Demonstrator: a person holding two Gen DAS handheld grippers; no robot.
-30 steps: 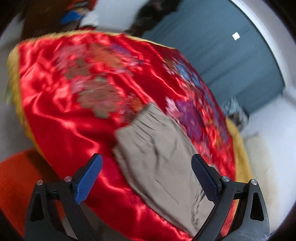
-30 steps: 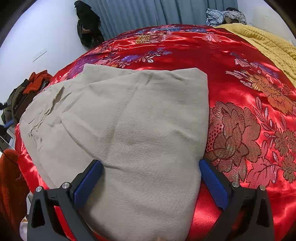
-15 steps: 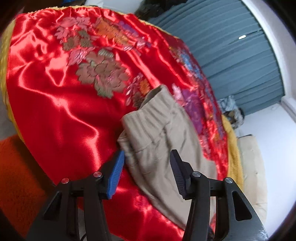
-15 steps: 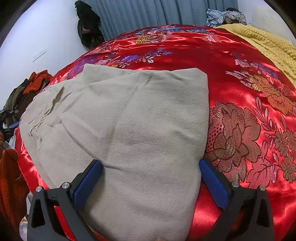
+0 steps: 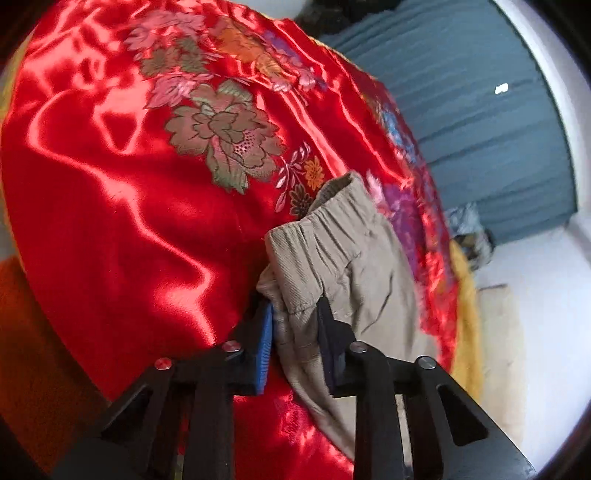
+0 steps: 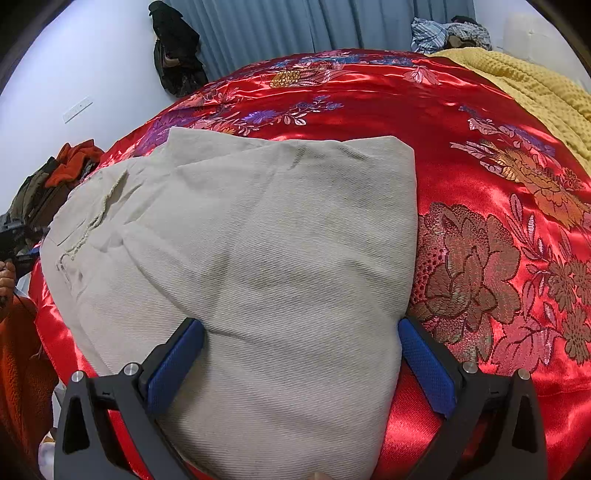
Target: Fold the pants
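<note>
Beige pants (image 6: 266,236) lie folded on a red satin bedspread (image 6: 480,177). In the left wrist view the pants (image 5: 343,266) show their elastic waistband, and my left gripper (image 5: 295,321) is shut on the waistband corner near the bed's edge. My right gripper (image 6: 301,339) is open, its blue pads (image 6: 177,362) straddling the near folded end of the pants, resting over the cloth.
A yellow blanket (image 6: 535,85) lies at the far right of the bed. Blue curtains (image 6: 295,26) hang behind. Dark clothes (image 6: 177,55) hang on the wall. A pile of clothes (image 6: 55,177) sits at left. Orange fabric (image 5: 33,350) lies beside the bed.
My left gripper moved in to the waistband corner and closed on it. My right gripper has not moved.
</note>
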